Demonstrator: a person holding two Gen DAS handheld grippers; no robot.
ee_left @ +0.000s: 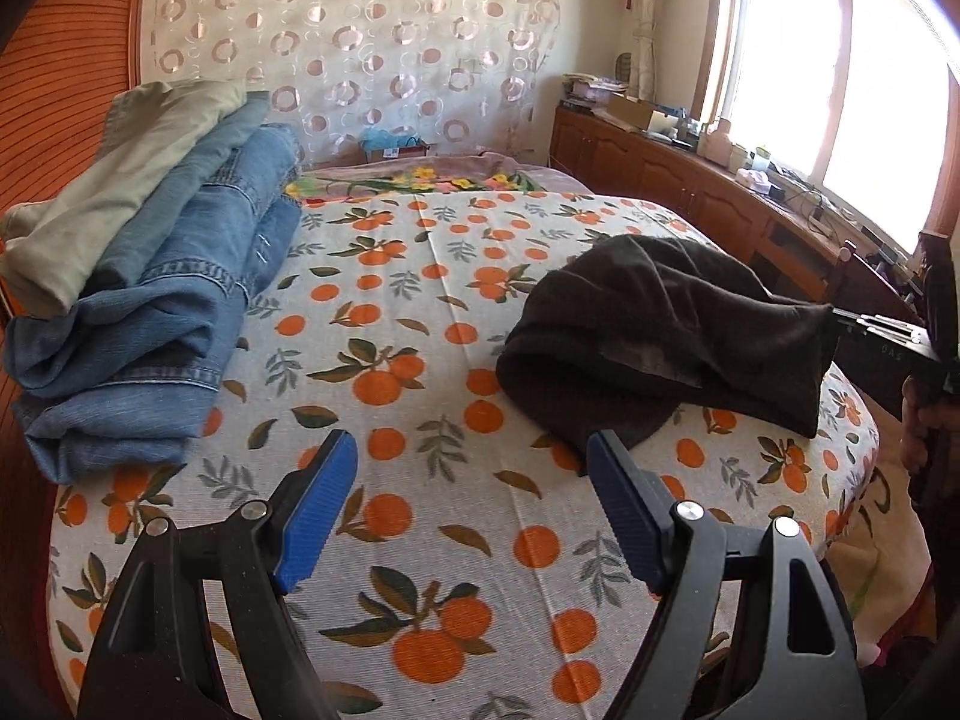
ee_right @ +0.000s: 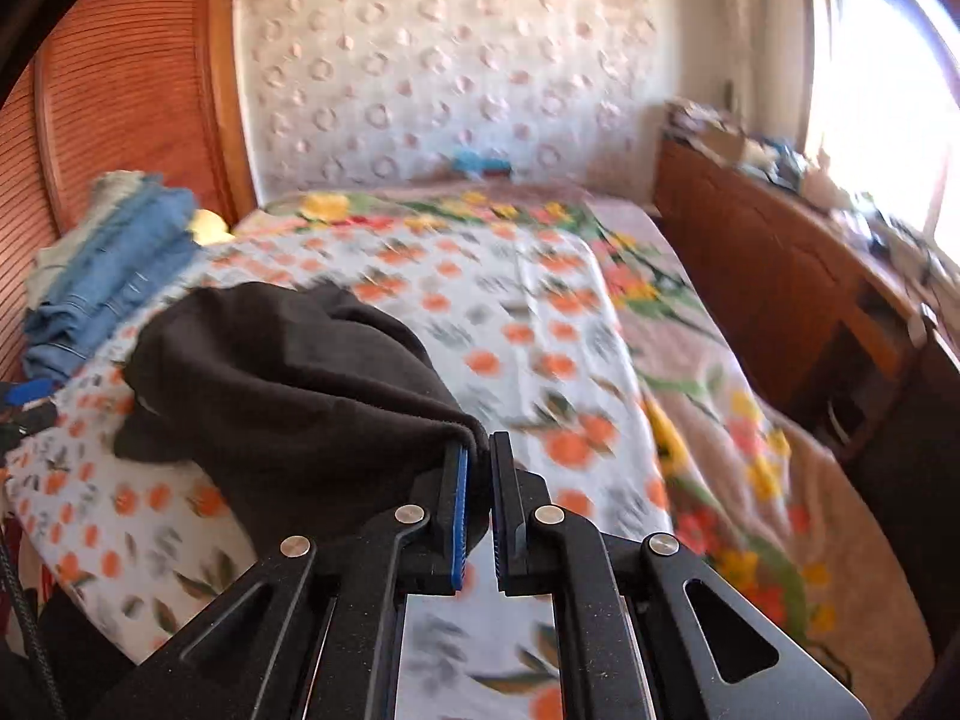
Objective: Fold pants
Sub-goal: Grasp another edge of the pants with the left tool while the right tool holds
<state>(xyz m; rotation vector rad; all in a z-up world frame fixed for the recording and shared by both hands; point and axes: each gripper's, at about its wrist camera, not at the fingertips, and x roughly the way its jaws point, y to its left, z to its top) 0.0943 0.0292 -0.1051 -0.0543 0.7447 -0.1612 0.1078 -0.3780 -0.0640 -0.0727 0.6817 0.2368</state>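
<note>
Dark brown pants (ee_left: 666,336) lie bunched on the orange-print bedsheet (ee_left: 420,372), right of centre. My left gripper (ee_left: 471,456) is open and empty, hovering over the sheet just in front of the pants' near edge. My right gripper (ee_right: 477,462) is shut on a corner of the pants (ee_right: 288,384) and lifts that corner off the bed. It also shows in the left wrist view (ee_left: 864,324) at the right, pinching the pants' far corner. The right wrist view is blurred.
A stack of folded jeans and a khaki garment (ee_left: 150,276) sits at the left by the wooden headboard (ee_left: 54,120). A floral blanket (ee_right: 708,396) covers the bed's right side. A cluttered wooden cabinet (ee_left: 690,180) runs under the window.
</note>
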